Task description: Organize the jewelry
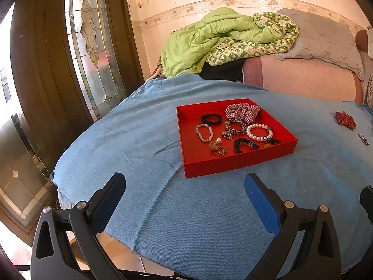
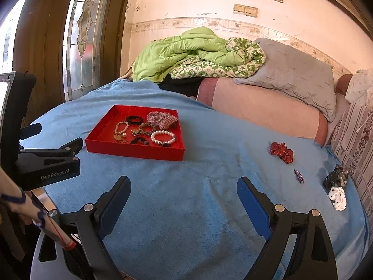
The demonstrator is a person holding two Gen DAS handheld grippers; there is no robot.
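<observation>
Red tray [image 1: 235, 165] on the blue cloth [image 1: 209, 221] that covers the table, toward its far left part, near the window-side edge. Inside the tray: a plaid scrunchie [image 1: 242, 111] at the far right corner, a black hair tie [image 1: 210, 119] to its left, a small pale bead bracelet [image 1: 204, 133], a leopard-print band [image 1: 236, 126], a white pearl bracelet [image 1: 259, 132] by the right wall, and a black scrunchie [image 1: 244, 144] near the front wall. Outside the tray, toward the right edge of the cloth: a red scrunchie [image 2: 281, 151], a small purple clip [image 2: 298, 175], a dark floral scrunchie [image 2: 336, 177] and a white scrunchie [image 2: 338, 198]. Left gripper [image 1: 185, 187] and right gripper [image 2: 184, 190] both hover above the near edge with fingers spread wide, holding nothing.
</observation>
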